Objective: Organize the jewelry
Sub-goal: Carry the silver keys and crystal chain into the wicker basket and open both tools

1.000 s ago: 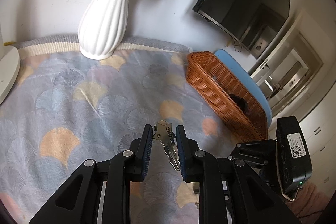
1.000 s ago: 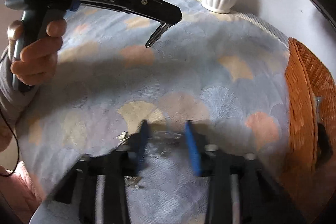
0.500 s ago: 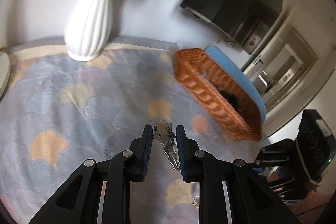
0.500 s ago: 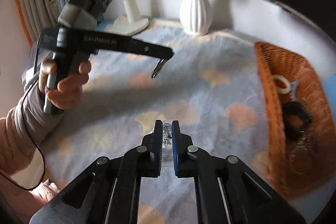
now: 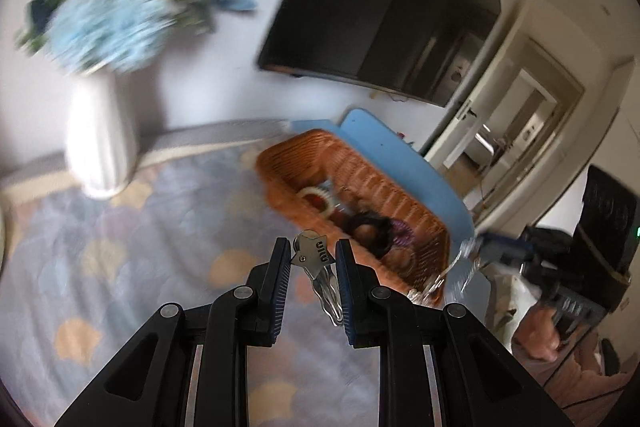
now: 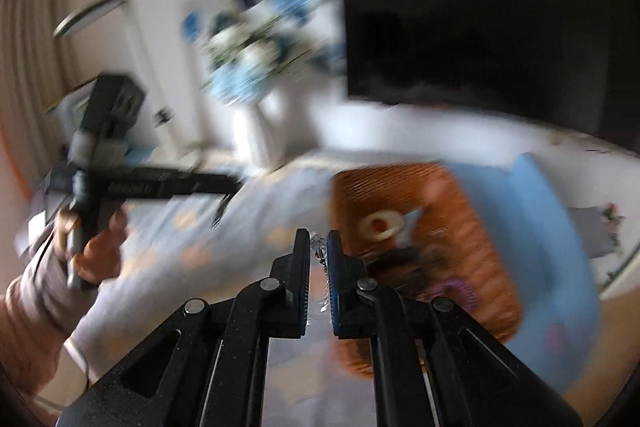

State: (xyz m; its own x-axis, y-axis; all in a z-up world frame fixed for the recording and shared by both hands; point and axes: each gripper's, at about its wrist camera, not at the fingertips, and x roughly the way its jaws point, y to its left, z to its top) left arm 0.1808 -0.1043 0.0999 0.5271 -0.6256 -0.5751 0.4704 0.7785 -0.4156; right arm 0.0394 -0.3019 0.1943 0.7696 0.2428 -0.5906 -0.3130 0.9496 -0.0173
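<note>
the left gripper (image 5: 311,259) has its two black fingers (image 5: 279,269) drawn in on a silver metal hair clip with a star-shaped end (image 5: 314,257), which sits pinched between the blue pads and slants down toward the right finger. just past the fingertips and to their right lies the brown woven wicker basket (image 5: 404,195), resting on the table under a pale blue cloth with fan-shaped orange and grey patches (image 5: 120,247). inside the basket are a cream-coloured toothed ring (image 5: 316,201), a black hair scrunchie (image 5: 368,227) and a purple coiled hair tie (image 5: 400,233). far ahead to the left of the fingers stands a white ribbed vase of blue and white flowers (image 5: 100,147), blurred.

the right gripper (image 6: 319,247) is nearly closed, its fingers (image 6: 301,263) a narrow gap apart, with a small clear sparkling piece of jewelry (image 6: 319,241) caught between the tips and a thin strand hanging down the gap. what kind of piece it is cannot be told through the blur. the same basket (image 6: 460,195) lies just beyond and to the right of these fingers. off to the left, the person's left hand (image 6: 96,247) grips the other tool's handle above the cloth.
</note>
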